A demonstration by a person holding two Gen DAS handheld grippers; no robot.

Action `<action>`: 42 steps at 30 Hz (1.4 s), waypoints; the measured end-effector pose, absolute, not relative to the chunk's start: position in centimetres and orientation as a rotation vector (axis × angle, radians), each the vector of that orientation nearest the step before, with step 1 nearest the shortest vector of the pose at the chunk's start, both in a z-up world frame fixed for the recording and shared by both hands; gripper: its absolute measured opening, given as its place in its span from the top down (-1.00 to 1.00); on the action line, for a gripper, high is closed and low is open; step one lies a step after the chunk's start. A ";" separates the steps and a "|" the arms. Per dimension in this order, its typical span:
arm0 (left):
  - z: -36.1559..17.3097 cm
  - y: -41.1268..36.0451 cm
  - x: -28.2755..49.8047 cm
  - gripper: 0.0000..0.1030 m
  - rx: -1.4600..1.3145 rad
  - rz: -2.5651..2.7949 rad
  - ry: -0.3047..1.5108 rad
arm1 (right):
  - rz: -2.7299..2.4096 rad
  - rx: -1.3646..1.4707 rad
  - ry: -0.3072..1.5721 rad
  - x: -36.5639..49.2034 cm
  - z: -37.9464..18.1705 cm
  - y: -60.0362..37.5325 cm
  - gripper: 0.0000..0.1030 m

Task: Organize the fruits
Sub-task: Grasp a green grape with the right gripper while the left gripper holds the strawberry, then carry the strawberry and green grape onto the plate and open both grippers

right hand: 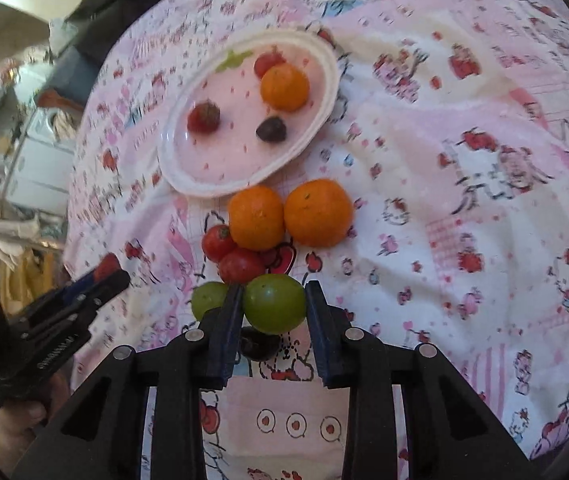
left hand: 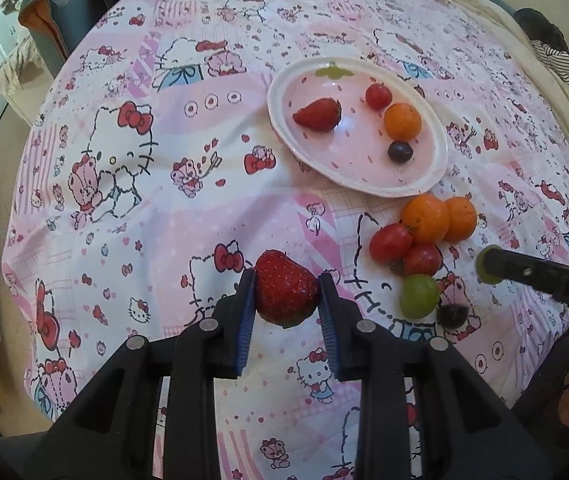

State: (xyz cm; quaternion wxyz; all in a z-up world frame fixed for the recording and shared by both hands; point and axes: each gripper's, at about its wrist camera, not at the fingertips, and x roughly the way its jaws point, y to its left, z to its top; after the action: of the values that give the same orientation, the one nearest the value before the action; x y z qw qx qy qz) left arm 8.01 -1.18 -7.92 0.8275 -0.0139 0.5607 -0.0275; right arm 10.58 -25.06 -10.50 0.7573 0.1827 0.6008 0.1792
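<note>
left wrist: left gripper (left hand: 286,294) is pinching plump red strawberry (left hand: 284,286) | right gripper (right hand: 272,308) is hugging round green grape (right hand: 274,303) | squeeze gently, lower onto pink oval plate (left hand: 284,136)

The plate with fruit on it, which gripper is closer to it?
Neither clearly. The left gripper, holding a strawberry, and right gripper, holding a green grape, both sit short of the plate.

From the left tongs (left hand: 286,294), gripped on a strawberry (left hand: 285,288), the printed cloth (left hand: 132,208) lies bare from 9 to 12 o'clock. At 1 o'clock the plate (left hand: 280,120) has open room in its near half. At 2 to 3 o'clock clustered oranges (left hand: 438,218), tomatoes (left hand: 404,250), grapes (left hand: 419,295) and the right tongs (right hand: 274,304) block passage.
</note>
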 end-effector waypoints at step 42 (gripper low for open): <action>-4.4 -5.1 19.0 0.49 0.095 -0.163 1.017 | 0.477 0.517 1.039 22.7 -5.7 -25.6 0.37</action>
State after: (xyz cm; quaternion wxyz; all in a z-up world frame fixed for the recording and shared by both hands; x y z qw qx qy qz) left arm 18.99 -5.08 -4.41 0.8692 0.0456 0.4862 -0.0778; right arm 22.71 -25.58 -5.65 0.8096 0.2417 0.4860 0.2232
